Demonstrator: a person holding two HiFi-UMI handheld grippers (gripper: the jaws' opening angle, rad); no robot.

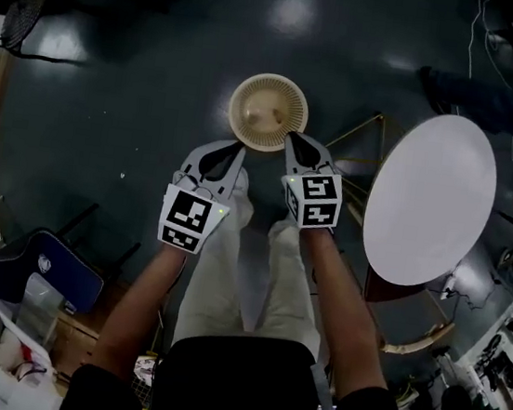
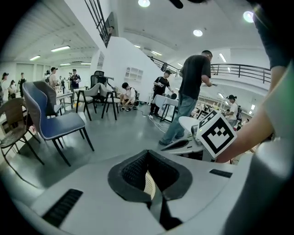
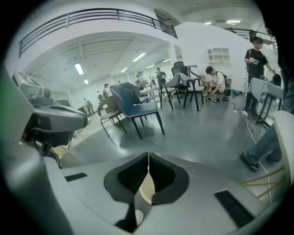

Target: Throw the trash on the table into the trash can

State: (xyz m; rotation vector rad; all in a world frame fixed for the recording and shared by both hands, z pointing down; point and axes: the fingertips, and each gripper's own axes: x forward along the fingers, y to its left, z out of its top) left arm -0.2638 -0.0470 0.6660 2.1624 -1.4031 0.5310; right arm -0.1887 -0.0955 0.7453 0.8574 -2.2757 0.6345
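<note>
In the head view a round beige wicker trash can [image 1: 269, 112] stands on the dark floor, with something pale inside it. Both grippers hang above its near rim. My left gripper [image 1: 236, 151] is shut and holds nothing, as its own view shows [image 2: 148, 153]. My right gripper [image 1: 293, 140] is also shut and holds nothing [image 3: 148, 156]. A sliver of the wicker can [image 2: 149, 183] shows under the closed jaws in the left gripper view, and the can [image 3: 147, 188] shows the same way in the right one. The white oval table [image 1: 431, 199] at the right shows no trash.
A blue chair [image 1: 42, 270] sits at the lower left among clutter. Gold table legs [image 1: 365, 129] stick out beside the can. Another blue chair [image 2: 55, 119] and several people [image 2: 190, 92] stand farther across the hall.
</note>
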